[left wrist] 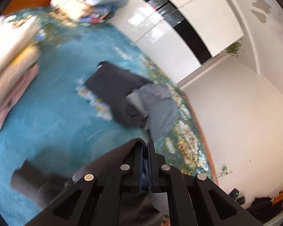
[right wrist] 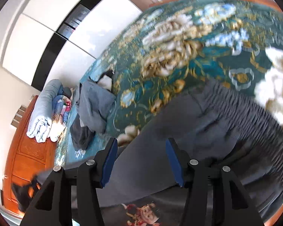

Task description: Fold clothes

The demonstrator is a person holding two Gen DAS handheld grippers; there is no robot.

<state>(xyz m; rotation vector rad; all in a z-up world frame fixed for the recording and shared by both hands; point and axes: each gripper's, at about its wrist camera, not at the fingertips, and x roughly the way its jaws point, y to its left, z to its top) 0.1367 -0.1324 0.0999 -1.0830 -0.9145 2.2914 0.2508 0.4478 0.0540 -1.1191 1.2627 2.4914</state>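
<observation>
Motion blur smears most of both views. Your left hand-held gripper [left wrist: 145, 146] is clamped tight on dark grey cloth [left wrist: 111, 162]. Your right hand-held gripper [right wrist: 141, 150] stands half-wide over the grey trousers [right wrist: 207, 124], spread on the teal floral bedspread [right wrist: 179, 52]; white wardrobe [right wrist: 37, 37] beyond.

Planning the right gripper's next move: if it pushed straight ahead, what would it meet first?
Most likely the grey trousers: the right gripper has its jaws open over them, cloth directly ahead. Depth is unclear.

trousers [right wrist: 207, 131] on bedspread [right wrist: 179, 47] | folded clothes [right wrist: 92, 101] left, behind them
</observation>
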